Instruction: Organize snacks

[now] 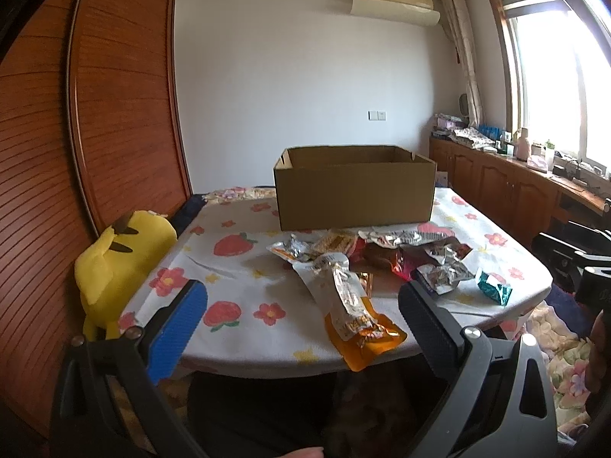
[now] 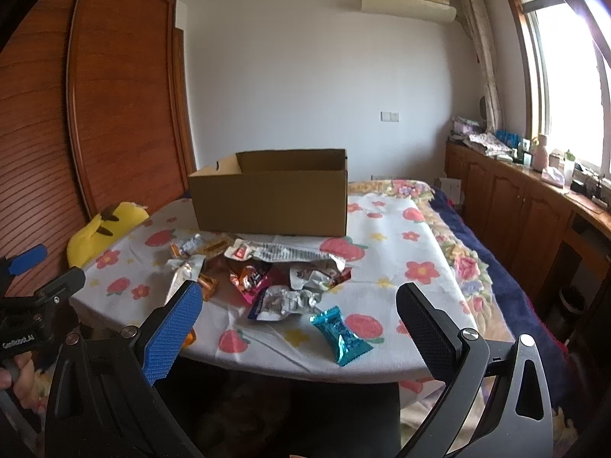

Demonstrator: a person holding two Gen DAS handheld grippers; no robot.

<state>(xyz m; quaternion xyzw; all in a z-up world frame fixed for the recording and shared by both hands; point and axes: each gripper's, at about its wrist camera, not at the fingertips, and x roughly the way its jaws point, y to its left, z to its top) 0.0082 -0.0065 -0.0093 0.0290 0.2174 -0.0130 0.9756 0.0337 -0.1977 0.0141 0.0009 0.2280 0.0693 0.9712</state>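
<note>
Both tongs stand wide open and empty — the left gripper (image 1: 301,297) and the right gripper (image 2: 299,303) each hang just off the table's near edge, jaws spread, nothing between them. Neither touches a snack, so I judge the sorting has not started; this looks like the approach before the first pick.

Going down in size: the table (image 1: 244,328) wears a white cloth printed with strawberries and flowers. A box (image 1: 355,200) of brown card sits open-topped toward the far edge, flaps off; its inside is hidden from both views, so I cannot say whether anything lies in it. A yellow plush (image 1: 114,263) leans off the table's left edge. The snacks (image 2: 263,274) lie in a loose heap at the middle, just in front of the box — foil and coloured wrappers overlapping. An orange pouch (image 1: 362,328) juts out over the near edge. A teal candy (image 2: 340,336) lies apart from the heap, close to the near edge on the right.

Next move, as I judge it: the teal candy is the easiest first pick for the right gripper, since it lies alone. It needs a low descent, jaws either side of the wrapper, a gentle close, then a carry over the heap to the box.
</note>
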